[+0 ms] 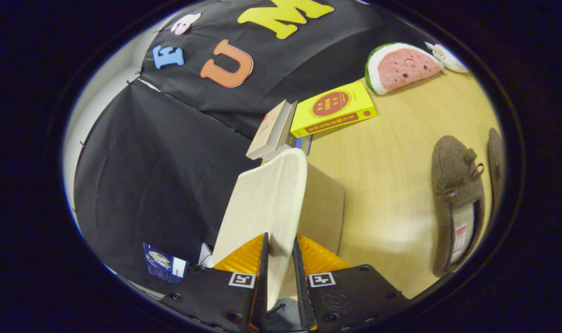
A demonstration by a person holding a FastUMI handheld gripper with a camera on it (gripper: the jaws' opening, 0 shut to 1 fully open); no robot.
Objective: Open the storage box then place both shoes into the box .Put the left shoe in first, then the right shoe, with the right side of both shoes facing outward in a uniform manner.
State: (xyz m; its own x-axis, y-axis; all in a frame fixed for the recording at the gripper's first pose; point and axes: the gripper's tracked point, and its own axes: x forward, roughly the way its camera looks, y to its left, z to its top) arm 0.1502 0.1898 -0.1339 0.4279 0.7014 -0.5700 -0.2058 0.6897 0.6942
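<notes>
The gripper (279, 252) is clenched on the storage box's cream lid (265, 199), both fingers pressing its edge, the lid raised over the box (325, 208). Right, brown shoes (456, 203) lie on the wooden table (392, 185); far, books (332, 111) and a watermelon plush (401, 67).

You can read almost nothing here. The yellow book (334, 109) carries a red round emblem and a red strip of characters, too small to make out. The label inside the brown slipper (456, 203) is blurred. Square coded markers sit on the gripper (279, 252).
</notes>
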